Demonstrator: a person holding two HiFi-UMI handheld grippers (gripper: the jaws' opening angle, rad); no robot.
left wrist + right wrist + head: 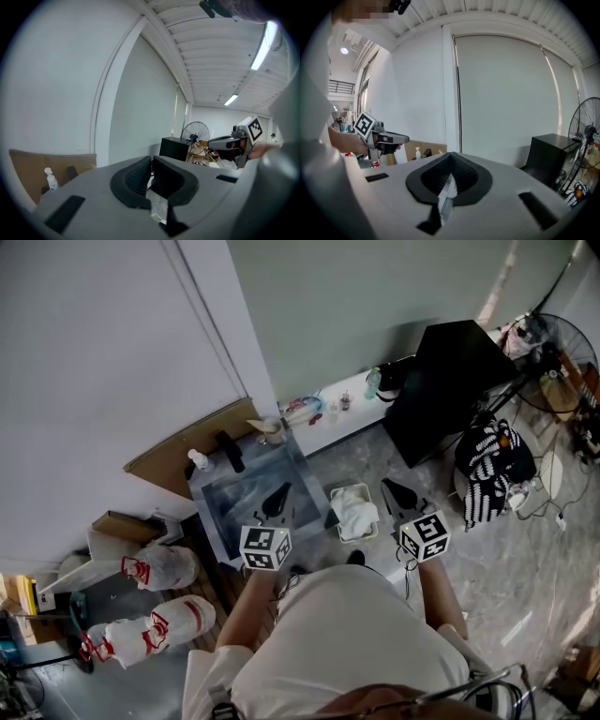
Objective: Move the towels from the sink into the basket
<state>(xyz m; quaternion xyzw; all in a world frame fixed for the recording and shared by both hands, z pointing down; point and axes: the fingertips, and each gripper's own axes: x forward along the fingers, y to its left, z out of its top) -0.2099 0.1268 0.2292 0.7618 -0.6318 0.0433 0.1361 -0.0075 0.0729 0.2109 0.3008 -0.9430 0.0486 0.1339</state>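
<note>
The towel (356, 512) is a white, crumpled heap inside the basket (345, 488), which sits on the floor just beside the sink (225, 512), on its right. I can make out no second towel. The basin looks dark and bare from above, though its sheen could hide a wet cloth lying flat, so I judge the job done or very nearly done.

My left gripper (278, 500) hangs over the near right part of the sink with its jaws closed together and nothing between them. My right gripper (394, 491) hangs just right of the basket, and its jaws also meet at the tips with nothing held. Both point away from me, toward the wall.

What could go wrong from here:
- **Pushing instead of gripping:** if I reach into the basin with the tongs pinched like this, I would only push a cloth along the bottom. The jaws need to part first.
- **Towel near the rim:** the towel sits high against the basket's near rim. A careless sweep of the right tongs past it could drag a fold over the edge and onto the floor.
- **Things behind the sink:** the faucet (230, 451) and the bottle (199, 460) stand close behind it. A wide swing of the left arm could knock the bottle into the basin.
</note>
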